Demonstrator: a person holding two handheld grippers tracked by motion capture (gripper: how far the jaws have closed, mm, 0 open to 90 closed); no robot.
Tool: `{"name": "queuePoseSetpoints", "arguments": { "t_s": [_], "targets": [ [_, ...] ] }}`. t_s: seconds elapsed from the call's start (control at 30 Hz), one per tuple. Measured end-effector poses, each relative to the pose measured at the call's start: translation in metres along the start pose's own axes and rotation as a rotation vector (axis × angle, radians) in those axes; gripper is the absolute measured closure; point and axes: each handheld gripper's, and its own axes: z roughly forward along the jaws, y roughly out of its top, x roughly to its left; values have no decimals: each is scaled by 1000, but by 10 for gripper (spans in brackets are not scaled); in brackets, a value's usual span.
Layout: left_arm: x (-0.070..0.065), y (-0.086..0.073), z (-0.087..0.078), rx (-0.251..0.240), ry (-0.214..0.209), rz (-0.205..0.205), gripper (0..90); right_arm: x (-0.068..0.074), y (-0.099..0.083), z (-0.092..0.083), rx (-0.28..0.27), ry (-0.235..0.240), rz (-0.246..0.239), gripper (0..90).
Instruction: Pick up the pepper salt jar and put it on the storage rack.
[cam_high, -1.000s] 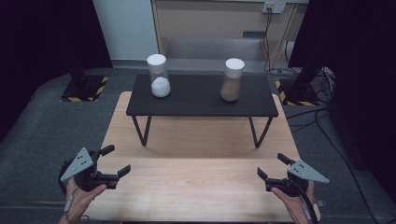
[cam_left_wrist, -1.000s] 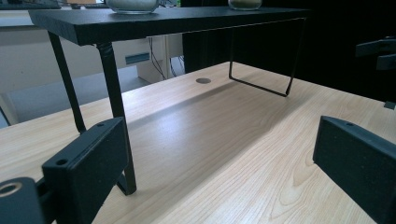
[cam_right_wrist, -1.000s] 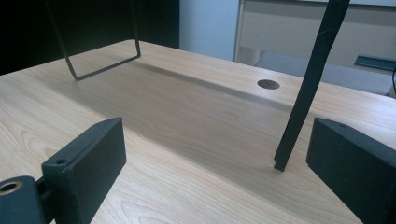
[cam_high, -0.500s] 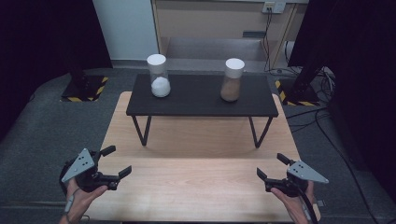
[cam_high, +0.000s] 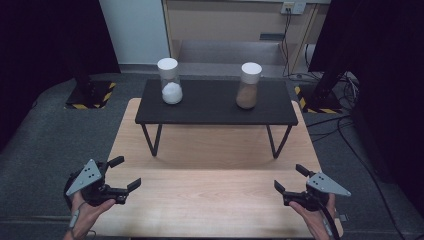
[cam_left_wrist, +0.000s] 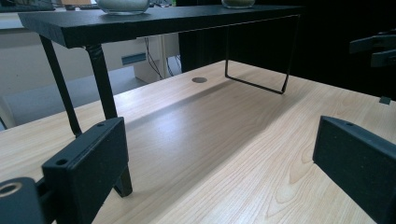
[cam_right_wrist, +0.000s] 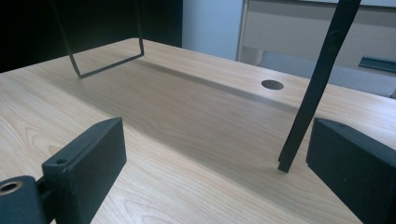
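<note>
Near corners of the pale wooden worktop (cam_high: 215, 200): left gripper (cam_high: 124, 174) and right gripper (cam_high: 290, 179), jaws spread wide, nothing held. Farther back, black shelf (cam_high: 215, 102) carrying white-filled jar (cam_high: 171, 81) and tan-filled jar (cam_high: 249, 86). Beyond, grey floor (cam_high: 45, 130), dark surroundings; jar contents hard to identify.

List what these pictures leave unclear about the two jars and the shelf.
- Left jar: the white contents are too small to identify in the high view; the left gripper view's top edge cuts it off.
- Right jar: same for its tan fill.
- Black shelf: the right gripper view shows just its legs, the top cropped.
</note>
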Motion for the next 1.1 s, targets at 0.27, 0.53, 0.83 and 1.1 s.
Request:
{"name": "queuePoseSetpoints", "arguments": {
  "t_s": [0.27, 0.53, 0.83, 1.1],
  "targets": [
    [0, 0, -1, -2, 2, 3, 19, 0, 0, 1, -1, 4, -4, 52],
    [-1, 0, -2, 1, 6, 3, 20, 0, 0, 0, -4, 6, -3, 53],
    [-1, 0, -1, 0, 4, 2, 20, 0, 0, 1, -2, 8, -1, 53],
    [-1, 0, -1, 0, 3, 1, 20, 0, 0, 1, -2, 5, 1, 52]
  ]
}}
